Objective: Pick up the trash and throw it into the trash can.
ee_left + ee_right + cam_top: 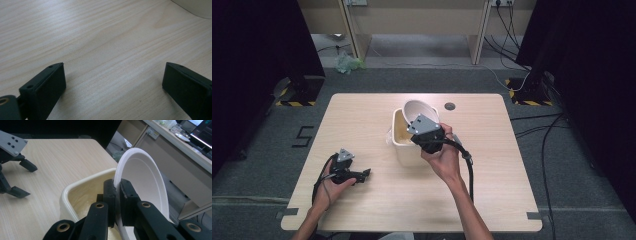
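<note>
A white bowl (418, 110) is held on edge over a cream rectangular basin (401, 137) in the middle of the table. My right gripper (117, 187) is shut on the bowl's rim (140, 170), with the bowl tilted nearly upright above the basin (82, 187). In the high view the right gripper (428, 131) sits over the basin's near right side. My left gripper (362, 175) rests low on the wood at the front left, open, and its jaws in the left gripper view (113, 75) stand wide apart over bare table.
The wooden table (492, 165) has a small round grommet (450, 106) at the back. Black curtains flank both sides, cables run on the floor at the right, and a desk stands beyond the table. A corner of the basin (195, 7) shows near the left gripper.
</note>
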`<act>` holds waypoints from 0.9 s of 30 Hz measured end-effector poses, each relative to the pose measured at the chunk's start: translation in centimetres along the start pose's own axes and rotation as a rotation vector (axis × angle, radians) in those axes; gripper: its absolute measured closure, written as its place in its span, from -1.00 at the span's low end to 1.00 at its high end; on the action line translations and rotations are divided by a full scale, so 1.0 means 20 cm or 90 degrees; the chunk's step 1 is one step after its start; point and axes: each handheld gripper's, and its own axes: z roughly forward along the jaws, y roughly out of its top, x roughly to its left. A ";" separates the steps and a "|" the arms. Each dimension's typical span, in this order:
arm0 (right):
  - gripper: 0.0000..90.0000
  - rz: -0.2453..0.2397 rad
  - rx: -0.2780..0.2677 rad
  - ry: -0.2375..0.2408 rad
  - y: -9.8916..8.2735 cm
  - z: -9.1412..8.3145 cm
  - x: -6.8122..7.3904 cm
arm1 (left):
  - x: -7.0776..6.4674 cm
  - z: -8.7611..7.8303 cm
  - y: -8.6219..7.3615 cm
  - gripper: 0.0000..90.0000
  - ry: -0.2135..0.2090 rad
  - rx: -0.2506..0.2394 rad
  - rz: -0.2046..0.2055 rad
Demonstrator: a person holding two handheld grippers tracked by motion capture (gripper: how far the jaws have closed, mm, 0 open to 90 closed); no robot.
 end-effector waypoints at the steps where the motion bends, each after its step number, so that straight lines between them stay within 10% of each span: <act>1: 0.88 -0.001 0.004 0.003 0.00 0.01 0.00 | 0.00 0.00 0.00 -0.91 0.000 0.000 0.000; 15: 0.85 0.035 0.031 0.035 -0.08 0.13 0.00 | 0.00 0.00 0.00 -0.91 0.000 0.003 0.000; 27: 0.08 0.115 -0.006 0.026 -0.10 0.05 -0.07 | 0.00 0.00 0.00 -0.91 0.000 0.000 0.000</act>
